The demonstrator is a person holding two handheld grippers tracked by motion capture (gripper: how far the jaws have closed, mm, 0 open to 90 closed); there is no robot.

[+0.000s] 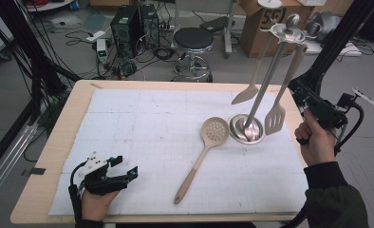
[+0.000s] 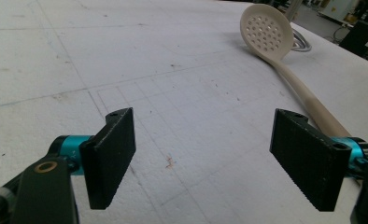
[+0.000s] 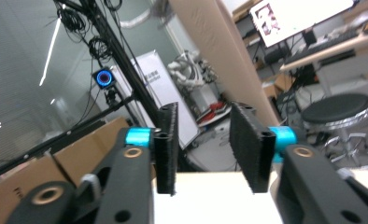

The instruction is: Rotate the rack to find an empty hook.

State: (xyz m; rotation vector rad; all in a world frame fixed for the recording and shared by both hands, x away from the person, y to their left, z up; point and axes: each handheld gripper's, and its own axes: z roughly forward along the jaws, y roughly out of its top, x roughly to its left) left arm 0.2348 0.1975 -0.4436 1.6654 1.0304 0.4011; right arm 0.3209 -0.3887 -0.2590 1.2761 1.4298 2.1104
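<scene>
On the desk [image 1: 71,123], the beige slotted spoon [image 1: 206,142] lies near centre, its head just beside the steel stand [image 1: 246,129] at 3 o'clock. The left claw [image 1: 128,173] rests at 7 o'clock, jaws spread wide and empty. The right claw [image 1: 301,90], at 3 o'clock, holds nothing between its parted jaws.

High view above table [image 1: 128,109]; left gripper view low, sharing skimmer [image 2: 266,32]; right perhaps roomward.
</scene>
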